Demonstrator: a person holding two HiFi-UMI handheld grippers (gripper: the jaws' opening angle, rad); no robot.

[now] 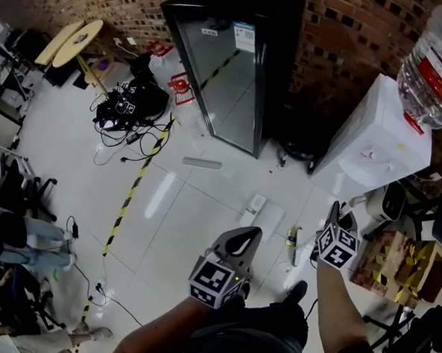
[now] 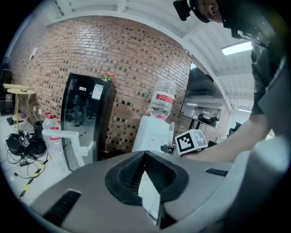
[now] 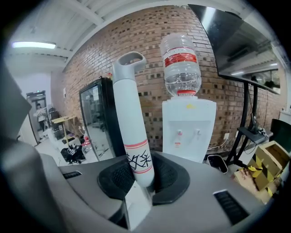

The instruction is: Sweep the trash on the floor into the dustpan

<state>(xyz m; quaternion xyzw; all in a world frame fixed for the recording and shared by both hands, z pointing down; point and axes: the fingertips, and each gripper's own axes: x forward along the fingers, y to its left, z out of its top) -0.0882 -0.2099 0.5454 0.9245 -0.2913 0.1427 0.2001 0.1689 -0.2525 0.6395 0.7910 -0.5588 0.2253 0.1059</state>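
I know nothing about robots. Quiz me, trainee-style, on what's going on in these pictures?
1. True or false: the right claw is shut on a white handle.
2. What sits on top of the white water dispenser? A. a large water bottle B. a cardboard box C. a dustpan
3. Fill in: the left claw has its jaws together and holds ____.

Key: 1 true; 2 A; 3 nothing.
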